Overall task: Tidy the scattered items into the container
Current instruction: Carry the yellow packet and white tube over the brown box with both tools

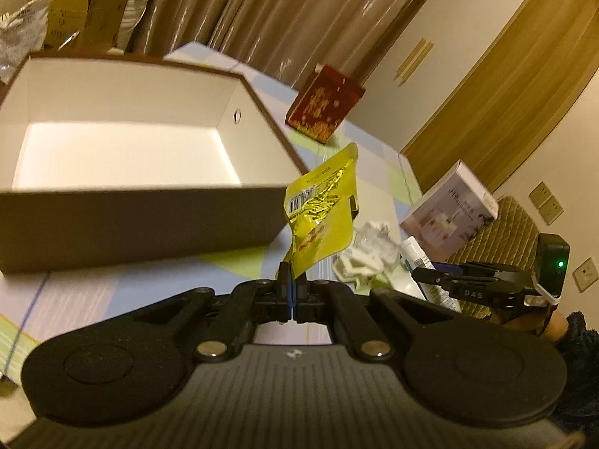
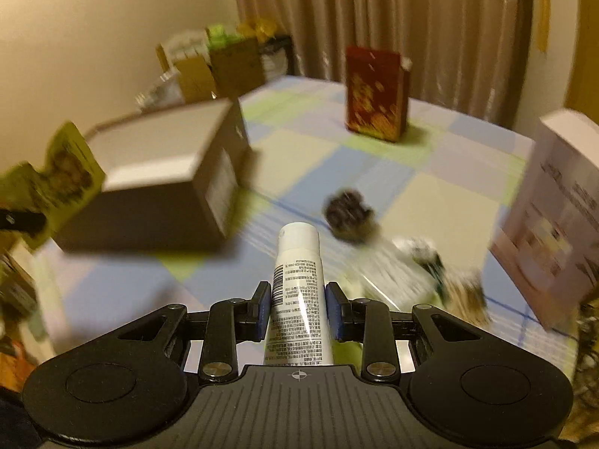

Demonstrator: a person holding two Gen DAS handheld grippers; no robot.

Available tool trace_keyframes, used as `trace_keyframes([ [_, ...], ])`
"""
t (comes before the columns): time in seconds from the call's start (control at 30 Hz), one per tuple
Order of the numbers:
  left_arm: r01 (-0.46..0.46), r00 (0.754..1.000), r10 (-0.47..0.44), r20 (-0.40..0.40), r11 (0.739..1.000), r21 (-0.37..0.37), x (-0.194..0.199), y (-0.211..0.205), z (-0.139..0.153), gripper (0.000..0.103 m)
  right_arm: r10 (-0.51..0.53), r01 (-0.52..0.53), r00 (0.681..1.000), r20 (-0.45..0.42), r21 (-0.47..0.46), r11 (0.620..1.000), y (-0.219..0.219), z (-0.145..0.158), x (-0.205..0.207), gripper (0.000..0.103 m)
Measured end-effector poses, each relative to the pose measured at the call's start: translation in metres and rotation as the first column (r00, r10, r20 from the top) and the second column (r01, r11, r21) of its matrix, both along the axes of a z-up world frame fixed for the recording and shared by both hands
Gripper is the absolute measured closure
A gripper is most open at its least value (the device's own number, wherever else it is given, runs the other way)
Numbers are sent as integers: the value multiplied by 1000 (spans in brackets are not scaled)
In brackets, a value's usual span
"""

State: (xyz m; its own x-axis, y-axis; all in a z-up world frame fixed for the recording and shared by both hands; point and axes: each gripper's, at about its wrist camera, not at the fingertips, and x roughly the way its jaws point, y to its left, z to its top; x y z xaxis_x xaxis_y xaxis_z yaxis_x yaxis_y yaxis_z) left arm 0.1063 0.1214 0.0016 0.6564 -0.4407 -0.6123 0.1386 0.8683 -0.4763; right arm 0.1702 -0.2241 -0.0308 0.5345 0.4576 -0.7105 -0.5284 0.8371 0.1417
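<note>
1. Box [image 1: 123,142]: ahead-left of our left gripper [image 1: 291,284], looks bare inside, nothing in it yet.
2. Left jaws are together, pinching the yellow sachet [image 1: 318,217] by its bottom corner; it hangs just off the box's near corner.
3. Right gripper [image 2: 298,299] is clamped around the white tube [image 2: 299,284], box ahead-left of it.
4. Risks we see: corner pinch is thin, so the sachet could slip or catch the box rim; the smooth round tube could slide through the pads.

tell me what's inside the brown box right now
Nothing shows inside the brown box: its white floor and inner walls look bare. The near wall hides the strip of floor just behind it, so that part cannot be checked.
</note>
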Motion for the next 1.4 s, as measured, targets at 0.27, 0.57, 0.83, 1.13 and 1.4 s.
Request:
trace_keyframes([
  [0.27,-32,997,30,64,999,28,13,34,29,103,137,-141,989,51,87,986,53,37,22,69],
  [0.57,-81,993,74,91,994,73,44,75,39,103,245,-262,963,111,172,950,133,55,55,69],
  [0.83,-69,996,61,70,991,117,84,96,38,103,292,-304,951,104,137,943,201,46,86,69],
  [1.13,-61,998,59,17,982,181,122,111,19,103,281,-283,959,41,61,957,244,16,110,69],
  [1.4,-28,993,52,-104,975,220,165,114,-12,103,271,-273,961,-55,-46,961,271,-17,131,69],
])
